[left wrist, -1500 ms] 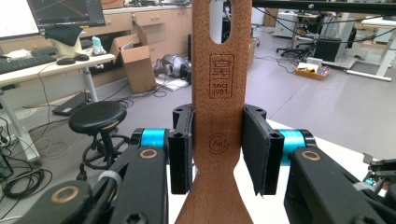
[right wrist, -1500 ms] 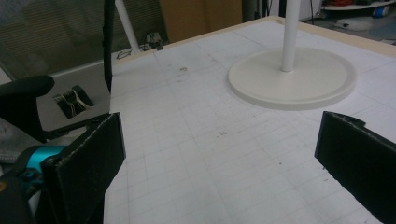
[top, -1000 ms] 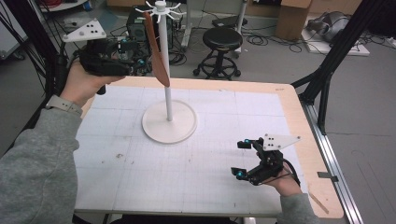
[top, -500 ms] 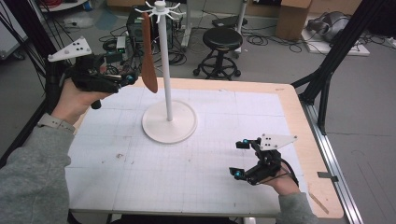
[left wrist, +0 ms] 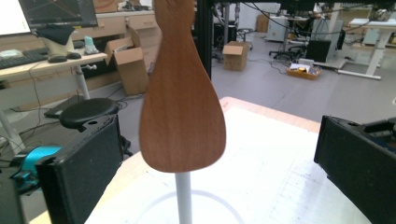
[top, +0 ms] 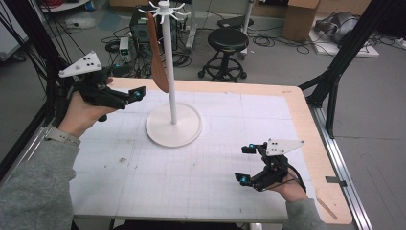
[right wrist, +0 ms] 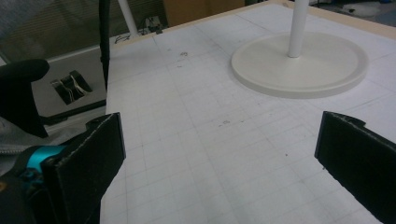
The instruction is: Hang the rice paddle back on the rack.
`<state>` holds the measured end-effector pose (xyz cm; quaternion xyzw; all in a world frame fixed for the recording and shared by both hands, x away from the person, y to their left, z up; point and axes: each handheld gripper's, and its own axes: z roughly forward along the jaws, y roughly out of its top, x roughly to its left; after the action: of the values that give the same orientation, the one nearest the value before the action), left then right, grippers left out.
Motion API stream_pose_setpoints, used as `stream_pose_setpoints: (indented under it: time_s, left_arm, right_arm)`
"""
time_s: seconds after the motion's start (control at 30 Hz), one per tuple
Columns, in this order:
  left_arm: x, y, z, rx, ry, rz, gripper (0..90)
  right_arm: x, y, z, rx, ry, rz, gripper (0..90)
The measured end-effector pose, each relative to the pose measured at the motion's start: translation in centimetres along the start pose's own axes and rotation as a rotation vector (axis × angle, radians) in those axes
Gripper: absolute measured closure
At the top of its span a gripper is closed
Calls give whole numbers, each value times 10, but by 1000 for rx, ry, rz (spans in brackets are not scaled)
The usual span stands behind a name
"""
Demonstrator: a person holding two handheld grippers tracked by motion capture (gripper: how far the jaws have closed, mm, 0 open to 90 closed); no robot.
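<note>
Beyond left tool (left wrist: 205, 154) — jaws just opened, empty — spatula (left wrist: 182, 112) hangs, top cut off; right tool (right wrist: 219, 154) open.

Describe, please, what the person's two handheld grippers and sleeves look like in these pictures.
Both are black. The left gripper and the right gripper each have small blue parts near the jaw tips and carry a pale grey three-cornered plate dotted with dark holes. The jaws are broad, flat and matt black. A black cable loops from the right one. The person wears grey sleeves, with a light band at the left wrist.
</note>
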<state>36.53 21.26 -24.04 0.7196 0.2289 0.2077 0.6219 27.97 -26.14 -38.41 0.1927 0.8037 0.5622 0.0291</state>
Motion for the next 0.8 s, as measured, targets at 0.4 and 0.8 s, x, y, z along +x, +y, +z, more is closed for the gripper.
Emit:
stream_pose_setpoints:
  time_s: [0.4,0.8]
  left_arm:
    - [2,-14,-17,-47,1,-36,17]
    - [3,-35,-22,-20,6,-57,17]
  right_arm:
    - [4,-5,-1,18,-13,3,6]
    - [6,-5,-2,23,-11,2,6]
